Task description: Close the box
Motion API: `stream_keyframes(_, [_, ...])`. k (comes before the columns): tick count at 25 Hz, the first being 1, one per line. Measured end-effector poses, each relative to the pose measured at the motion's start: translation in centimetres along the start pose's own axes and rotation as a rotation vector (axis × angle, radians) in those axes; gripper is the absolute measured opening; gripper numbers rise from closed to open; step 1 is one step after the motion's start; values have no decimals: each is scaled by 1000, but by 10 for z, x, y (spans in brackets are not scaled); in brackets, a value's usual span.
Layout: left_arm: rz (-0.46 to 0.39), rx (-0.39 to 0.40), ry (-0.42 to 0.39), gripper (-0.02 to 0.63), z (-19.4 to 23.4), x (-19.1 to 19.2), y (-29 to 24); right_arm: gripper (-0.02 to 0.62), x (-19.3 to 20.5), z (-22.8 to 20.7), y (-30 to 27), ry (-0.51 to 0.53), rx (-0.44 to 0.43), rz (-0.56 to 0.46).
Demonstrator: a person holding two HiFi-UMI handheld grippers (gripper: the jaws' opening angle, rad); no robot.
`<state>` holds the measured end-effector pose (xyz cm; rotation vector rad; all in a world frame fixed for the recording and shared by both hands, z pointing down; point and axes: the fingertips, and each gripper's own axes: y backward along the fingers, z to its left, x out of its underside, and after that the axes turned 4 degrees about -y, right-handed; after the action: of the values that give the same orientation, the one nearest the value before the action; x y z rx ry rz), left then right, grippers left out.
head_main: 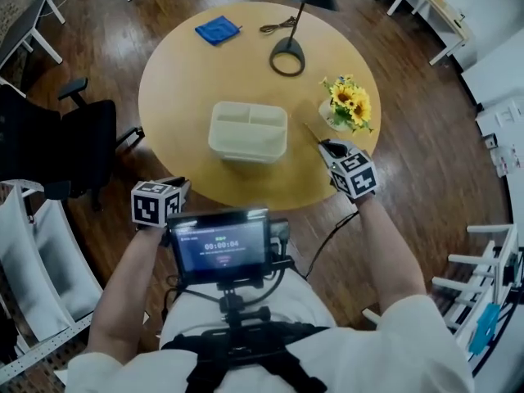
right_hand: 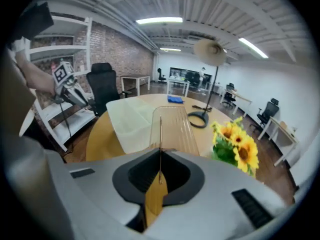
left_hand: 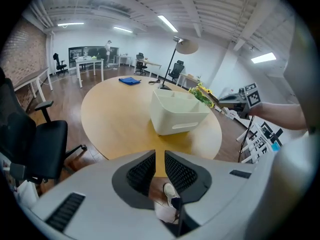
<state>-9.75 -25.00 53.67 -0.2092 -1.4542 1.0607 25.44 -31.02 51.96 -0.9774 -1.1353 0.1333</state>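
Head view: the open box (head_main: 248,129) sits mid-bench (head_main: 180,80), well in from every edge; the chest screen (head_main: 223,244) shows a timer, digits blurred. Left gripper view: left tongs (left_hand: 160,156) slightly apart, empty, short of the bench edge. Right gripper view: right tongs (right_hand: 160,156) clamp the clear lid (right_hand: 172,124) edge-on, beside the box

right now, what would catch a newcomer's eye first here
The open white box sits in the middle of the round table. Just right of it, the right gripper is shut on the thin clear lid. Yellow sunflowers stand near the table's right edge.
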Motion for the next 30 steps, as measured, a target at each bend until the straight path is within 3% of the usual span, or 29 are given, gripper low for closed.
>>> stream_keyframes(7, [-11,35,-21,64,7,-6,-7,9,-75,62,0,313,-250,-20])
stream_keyframes(11, [-5,43,-51,64,12,-8,-7,9,-83,103,-20,452,-358,25])
stream_keyframes(16, [-18,39,-29,64,22,-8,-1,9,-79,135,-48,581,-420,88])
stream_keyframes(30, [3,48,-14,64,23,-4,-7,9,-61,143,-78,531,-472,150])
